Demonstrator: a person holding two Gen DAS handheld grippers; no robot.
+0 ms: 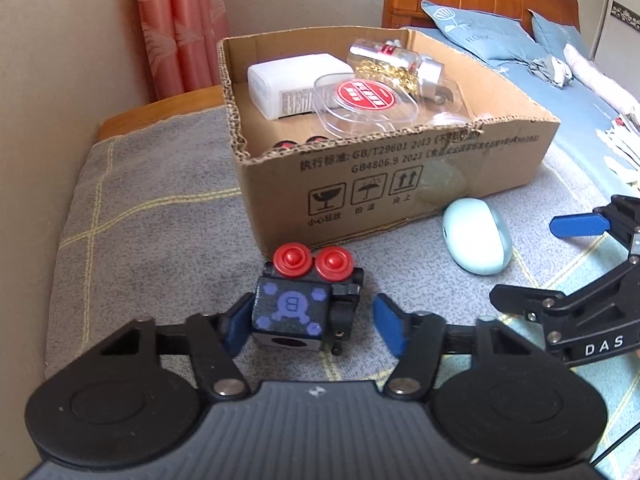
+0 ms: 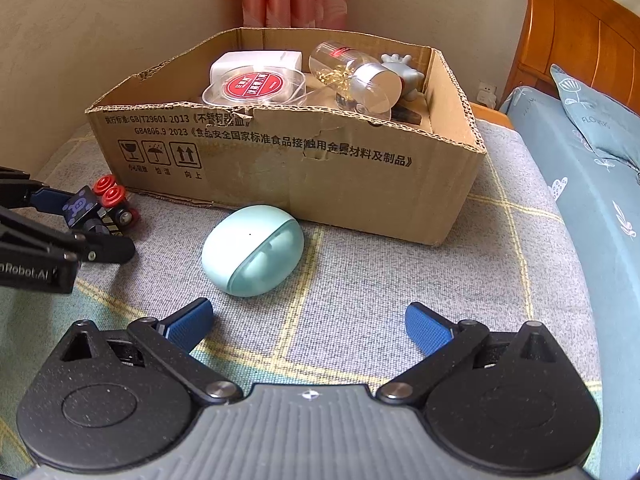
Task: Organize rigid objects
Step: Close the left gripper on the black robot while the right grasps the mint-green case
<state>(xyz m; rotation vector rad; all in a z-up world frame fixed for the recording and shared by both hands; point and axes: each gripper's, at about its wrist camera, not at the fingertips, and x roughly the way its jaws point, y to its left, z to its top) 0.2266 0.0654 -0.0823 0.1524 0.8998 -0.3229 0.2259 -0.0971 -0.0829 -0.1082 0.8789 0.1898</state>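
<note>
The left gripper (image 1: 310, 322), low in the centre of the left wrist view, has its blue pads around a small black toy block with purple markings and two red round wheels (image 1: 304, 300); the left pad touches the block's side, while the right pad stands clear of it with a gap showing, so the jaws are not yet clamped on it. The right gripper (image 2: 310, 330), at the bottom of the right wrist view, stands wide open with nothing between its pads. Just above it, at the frame's centre, lies a pale mint oval plastic case (image 2: 252, 250) on the grey checked blanket (image 2: 400, 280). Behind both sits an open brown cardboard box (image 2: 320, 176) holding a white charger block (image 1: 288, 84), a clear round container with a red label (image 1: 364, 102) and a clear jar with a silver cap (image 2: 360, 76).
</note>
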